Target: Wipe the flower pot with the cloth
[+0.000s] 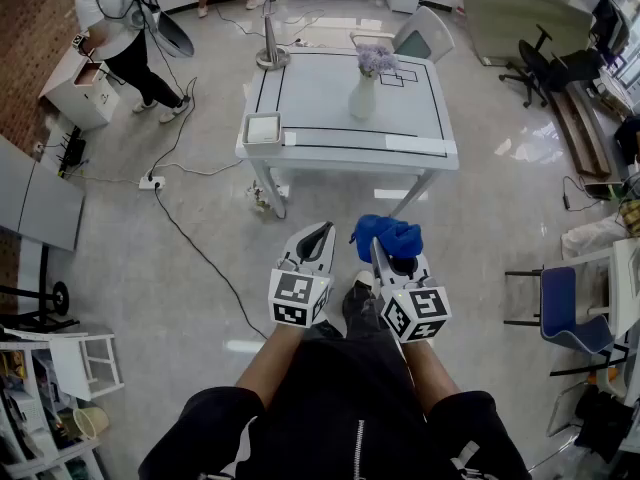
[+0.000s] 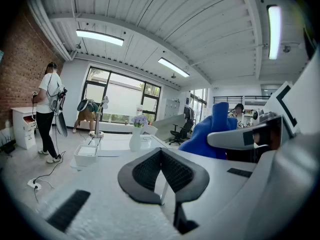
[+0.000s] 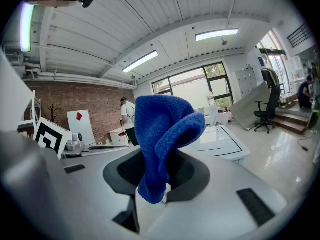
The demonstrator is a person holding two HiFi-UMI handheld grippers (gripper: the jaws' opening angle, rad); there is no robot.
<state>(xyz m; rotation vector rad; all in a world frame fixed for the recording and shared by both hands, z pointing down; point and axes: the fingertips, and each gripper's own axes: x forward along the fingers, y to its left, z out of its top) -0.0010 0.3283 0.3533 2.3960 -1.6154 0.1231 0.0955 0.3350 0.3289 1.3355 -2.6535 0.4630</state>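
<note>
The flower pot [image 1: 364, 94] is a white vase with pale purple flowers, upright on a white table [image 1: 420, 146] some way ahead of me. It also shows small in the left gripper view, flower pot [image 2: 135, 135]. My right gripper [image 1: 377, 244] is shut on a bunched blue cloth [image 1: 388, 235], which stands up from the jaws; the right gripper view shows the cloth [image 3: 164, 129] filling the middle. My left gripper [image 1: 321, 230] hangs beside it, shut with nothing in it [image 2: 161, 153]. Both grippers are over the floor, short of the table.
On the table stand a white tray [image 1: 263, 128] at the near left corner and a desk lamp [image 1: 271, 40] at the back. A chair [image 1: 425, 35] sits behind it. A person [image 1: 113, 20] works far left. Cables and a power strip [image 1: 151, 181] lie on the floor; a blue chair [image 1: 562, 308] stands right.
</note>
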